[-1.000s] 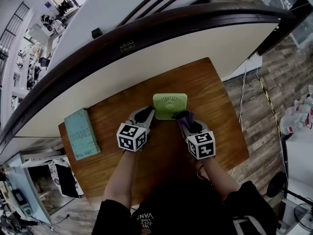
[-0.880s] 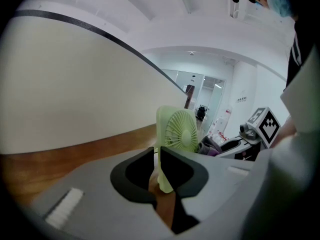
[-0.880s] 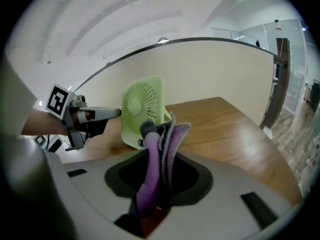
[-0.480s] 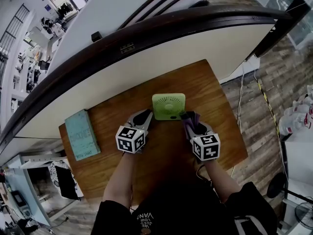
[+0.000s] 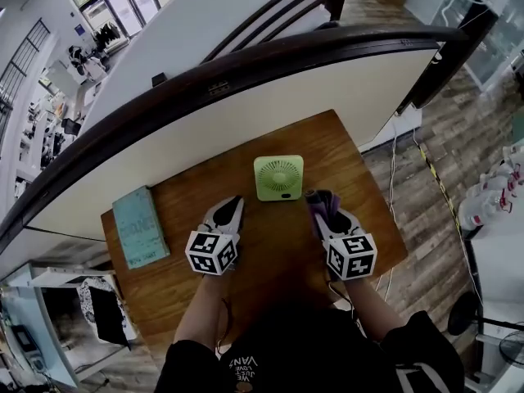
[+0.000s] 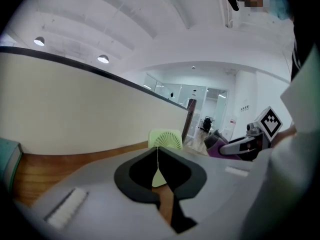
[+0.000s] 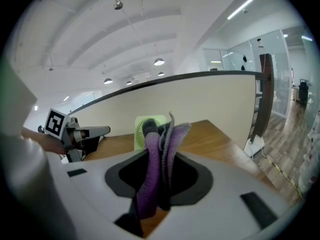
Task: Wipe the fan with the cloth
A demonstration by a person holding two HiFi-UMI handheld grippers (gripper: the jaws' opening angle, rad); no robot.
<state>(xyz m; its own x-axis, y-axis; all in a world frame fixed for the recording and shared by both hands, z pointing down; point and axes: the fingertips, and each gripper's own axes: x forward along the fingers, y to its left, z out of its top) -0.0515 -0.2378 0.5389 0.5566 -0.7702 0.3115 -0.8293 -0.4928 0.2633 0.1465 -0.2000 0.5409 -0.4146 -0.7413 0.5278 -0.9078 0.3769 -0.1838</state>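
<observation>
Fan [image 5: 278, 178] mid tabletop [image 5: 270, 256], L gripper [image 5: 232, 204] near-left of it, jaws just closed, empty, R gripper [image 5: 322, 206] near-right clamping cloth [image 5: 327, 200], teal box [image 5: 139, 227] at left edge.

Daylight entered through tall windows [image 5: 123, 2] at the head view's upper left, while round ceiling lamps [image 6: 103, 59] glowed in both gripper views. The light was soft and even, and the bench [image 5: 270, 244] carried only faint shadows. The fan [image 5: 278, 177] looked sharp from above. Fisheye distortion bent the partition's dark rail [image 5: 270, 66], the gripper views had black corners, and their near foregrounds were blurred.
</observation>
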